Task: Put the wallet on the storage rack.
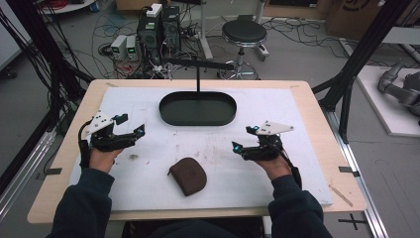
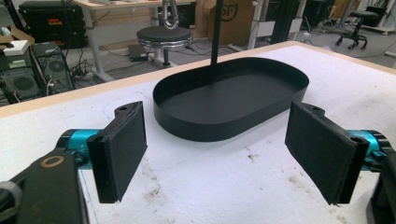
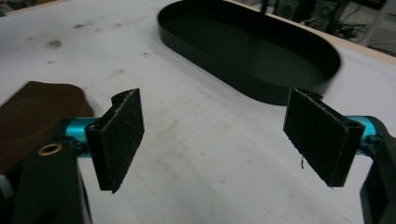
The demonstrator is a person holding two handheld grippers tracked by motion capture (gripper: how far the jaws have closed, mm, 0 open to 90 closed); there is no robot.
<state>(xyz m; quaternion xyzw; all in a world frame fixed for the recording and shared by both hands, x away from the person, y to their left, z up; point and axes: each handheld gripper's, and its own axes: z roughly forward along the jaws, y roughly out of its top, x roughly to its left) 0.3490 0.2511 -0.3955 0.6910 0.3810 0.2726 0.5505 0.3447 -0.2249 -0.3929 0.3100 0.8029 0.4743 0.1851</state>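
We are at the approach step: both the left tongs [image 1: 140, 131] and the right tongs [image 1: 236, 146] stand wide open and empty, the pouch [image 1: 188, 175] lies on the desk [image 1: 307, 99] between them, so next one tongs must come down over it and close.

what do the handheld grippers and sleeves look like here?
Both grippers, left gripper and right gripper, are black-bodied with teal jaw mounts, flat black pads, a grey three-cornered plate on top and a black trailing cable. Sleeves are dark navy.
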